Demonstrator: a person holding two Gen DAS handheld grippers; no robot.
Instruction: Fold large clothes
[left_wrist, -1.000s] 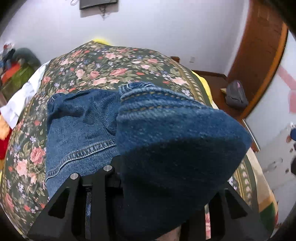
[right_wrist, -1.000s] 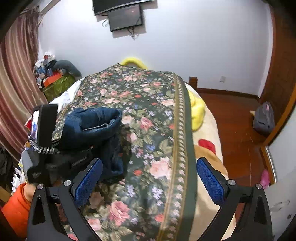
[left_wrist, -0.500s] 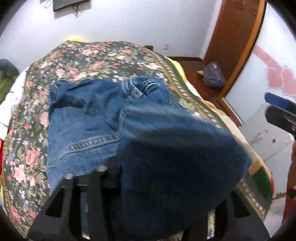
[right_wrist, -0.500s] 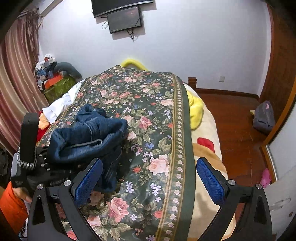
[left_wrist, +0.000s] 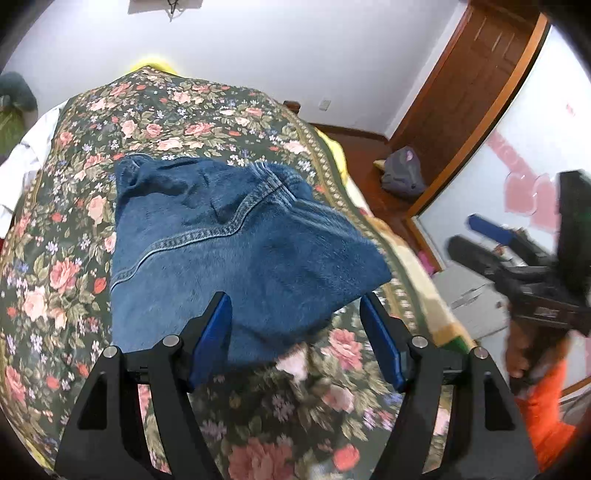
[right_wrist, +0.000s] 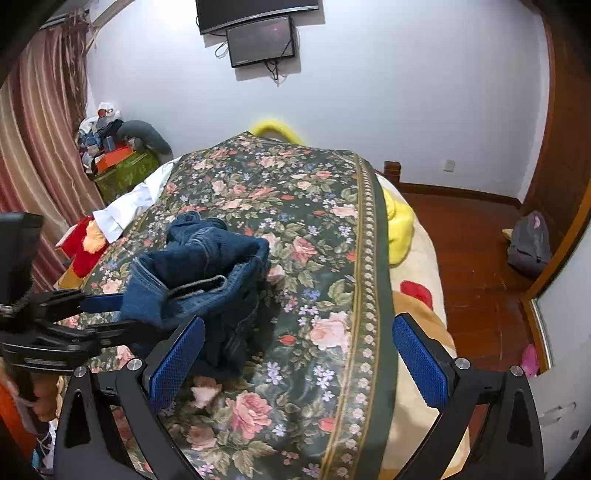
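My left gripper (left_wrist: 295, 332) has black frames with triangle holes, round silver screws and bright blue bumpy pads (left_wrist: 212, 341). My right gripper (right_wrist: 299, 362) looks the same, black with blue pads (right_wrist: 419, 360) and silver screws. At the lower right of the left view I see my orange sleeve (left_wrist: 543, 417) under a black handle.

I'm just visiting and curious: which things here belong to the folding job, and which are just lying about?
Part of the job:
- blue jeans
- floral bedspread they lie on

Just lying about:
- grey backpack
- yellow pillow
- wall screen
- clutter pile
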